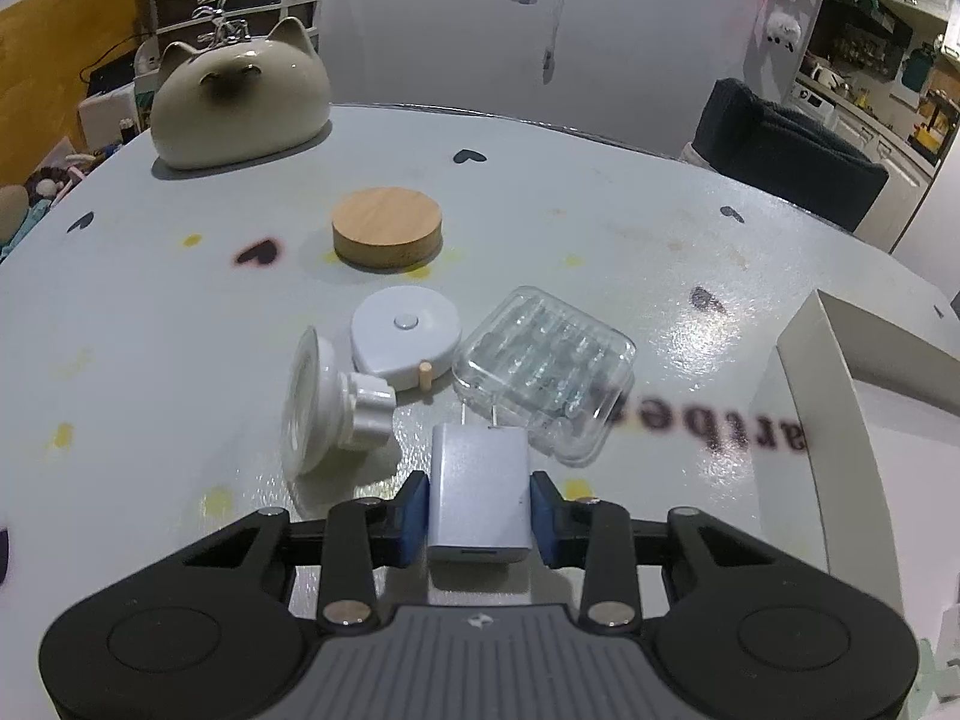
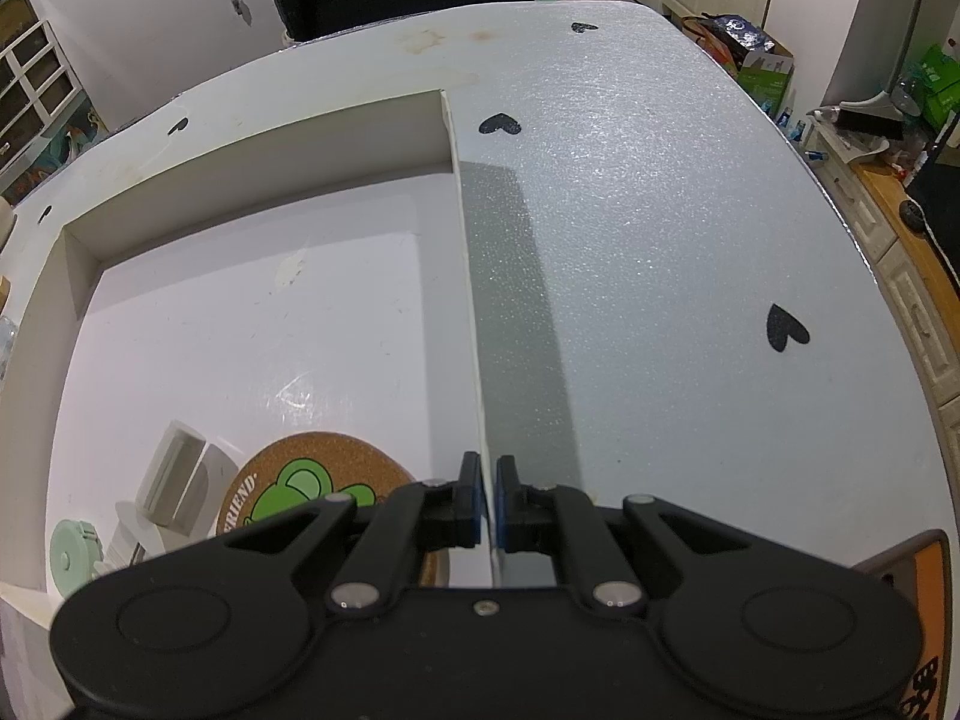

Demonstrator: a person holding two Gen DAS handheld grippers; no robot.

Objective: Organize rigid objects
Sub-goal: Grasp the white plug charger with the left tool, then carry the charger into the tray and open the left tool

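A white USB charger plug (image 1: 480, 480) lies on the table with its prongs pointing away, and my left gripper (image 1: 478, 495) is shut on it, a blue pad on each side. Just beyond it lie a clear plastic case (image 1: 543, 369), a white round tape measure (image 1: 407, 336), a white suction-cup knob (image 1: 327, 402) and a wooden disc (image 1: 387, 228). My right gripper (image 2: 487, 471) is shut on the right wall (image 2: 471, 300) of a white open box. Inside the box lie a cork coaster (image 2: 288, 480) with a green print, a white holder (image 2: 174, 474) and a mint round item (image 2: 72, 558).
A cat-shaped ceramic jar (image 1: 240, 102) stands at the table's far left. The white box's corner (image 1: 840, 372) rises to the right of the left gripper. A dark chair back (image 1: 780, 144) stands behind the table. The tabletop (image 2: 660, 240) has black heart prints.
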